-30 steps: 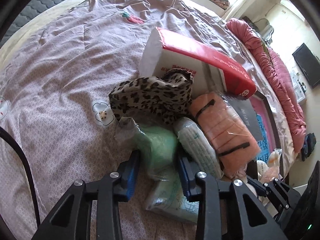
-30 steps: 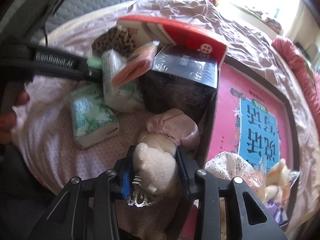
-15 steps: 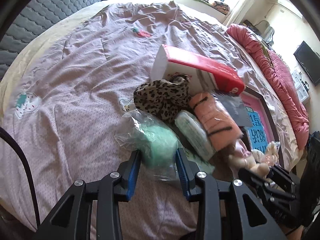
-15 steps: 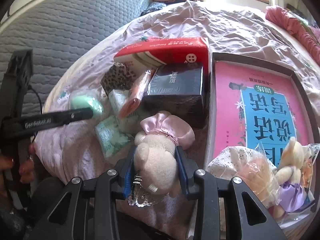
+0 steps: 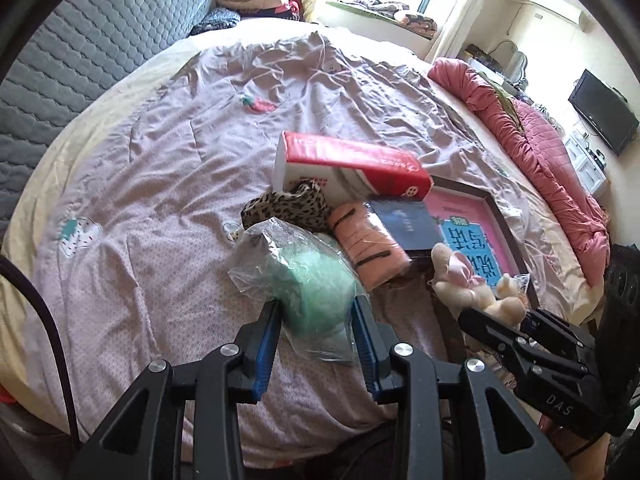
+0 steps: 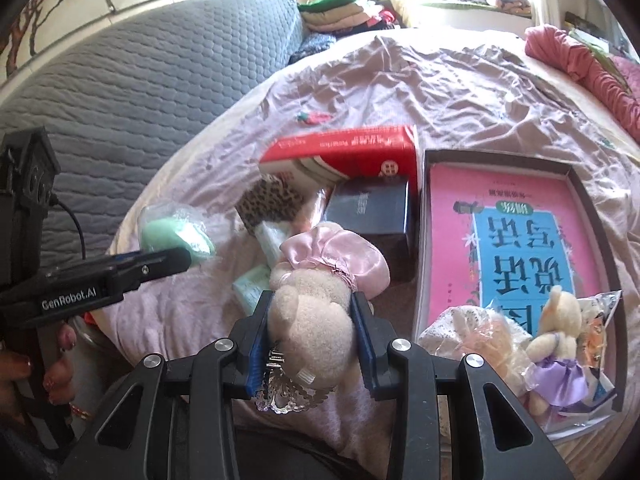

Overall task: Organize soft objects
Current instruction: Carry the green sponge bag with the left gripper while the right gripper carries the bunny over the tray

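Left gripper [image 5: 316, 312]: jaws clamped on a mint-green fluffy item in a clear plastic bag [image 5: 316, 280], the blue pads pressing its two sides, the bag's loose top flaring forward beyond the fingertips; item held clear above the bedspread [image 5: 168, 184]

Right gripper [image 6: 312, 316]: jaws clamped on a cream plush bear with a pink satin bonnet [image 6: 316, 300], the body squeezed between the blue pads, the bonnet projecting past the fingertips, a metal keychain fitting hanging under the near end

Remaining pile, lying on the bedspread ahead of both grippers: leopard-print fabric piece [image 5: 286, 206]; orange striped soft roll in plastic wrap [image 5: 368, 248], touching the leopard piece; red-and-white tissue pack [image 5: 352, 164], tilted over both; dark blue box [image 6: 370, 210], just beside the tray; pale green tissue packs [image 6: 256, 286], partly hidden behind the bear

Shallow dark tray [image 6: 580, 184]: held a pink and blue book; at its near corner a bagged plush bear in a purple dress [image 6: 560, 344] and a bagged lace-trimmed plush

A hand [image 6: 24, 372] with painted nails gripped the left handle
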`<state>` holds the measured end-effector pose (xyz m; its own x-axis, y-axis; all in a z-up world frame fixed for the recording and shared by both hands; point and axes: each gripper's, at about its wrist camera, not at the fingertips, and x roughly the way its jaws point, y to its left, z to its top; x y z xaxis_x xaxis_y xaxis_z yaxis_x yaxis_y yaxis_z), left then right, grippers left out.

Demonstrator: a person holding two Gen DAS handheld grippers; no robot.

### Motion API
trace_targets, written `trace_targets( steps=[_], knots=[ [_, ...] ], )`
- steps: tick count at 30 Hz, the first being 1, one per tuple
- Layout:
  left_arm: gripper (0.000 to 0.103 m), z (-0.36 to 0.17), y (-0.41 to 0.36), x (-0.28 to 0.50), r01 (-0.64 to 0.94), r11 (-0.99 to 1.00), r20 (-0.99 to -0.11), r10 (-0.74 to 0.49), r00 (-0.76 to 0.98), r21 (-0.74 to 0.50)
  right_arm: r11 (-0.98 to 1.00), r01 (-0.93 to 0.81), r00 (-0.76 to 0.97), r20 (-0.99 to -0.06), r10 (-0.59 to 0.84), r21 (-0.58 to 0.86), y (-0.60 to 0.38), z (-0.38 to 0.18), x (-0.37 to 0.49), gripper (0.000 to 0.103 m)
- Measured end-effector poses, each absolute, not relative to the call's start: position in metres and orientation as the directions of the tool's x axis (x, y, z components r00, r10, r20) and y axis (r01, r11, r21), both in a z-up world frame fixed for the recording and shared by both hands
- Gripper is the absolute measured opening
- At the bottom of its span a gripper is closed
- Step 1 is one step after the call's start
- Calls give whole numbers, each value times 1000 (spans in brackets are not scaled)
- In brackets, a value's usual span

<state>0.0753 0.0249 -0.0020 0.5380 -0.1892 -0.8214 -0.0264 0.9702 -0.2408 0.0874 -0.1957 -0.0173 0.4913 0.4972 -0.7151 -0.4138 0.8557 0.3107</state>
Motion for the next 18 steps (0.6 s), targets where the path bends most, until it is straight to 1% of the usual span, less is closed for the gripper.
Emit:
trace_targets(
  steps=[18],
  knots=[
    [36, 42, -14, 48, 43, 981, -796, -178, 578, -189, 848, -399, 569, -631, 527, 349, -218, 31, 65, 39]
  ],
)
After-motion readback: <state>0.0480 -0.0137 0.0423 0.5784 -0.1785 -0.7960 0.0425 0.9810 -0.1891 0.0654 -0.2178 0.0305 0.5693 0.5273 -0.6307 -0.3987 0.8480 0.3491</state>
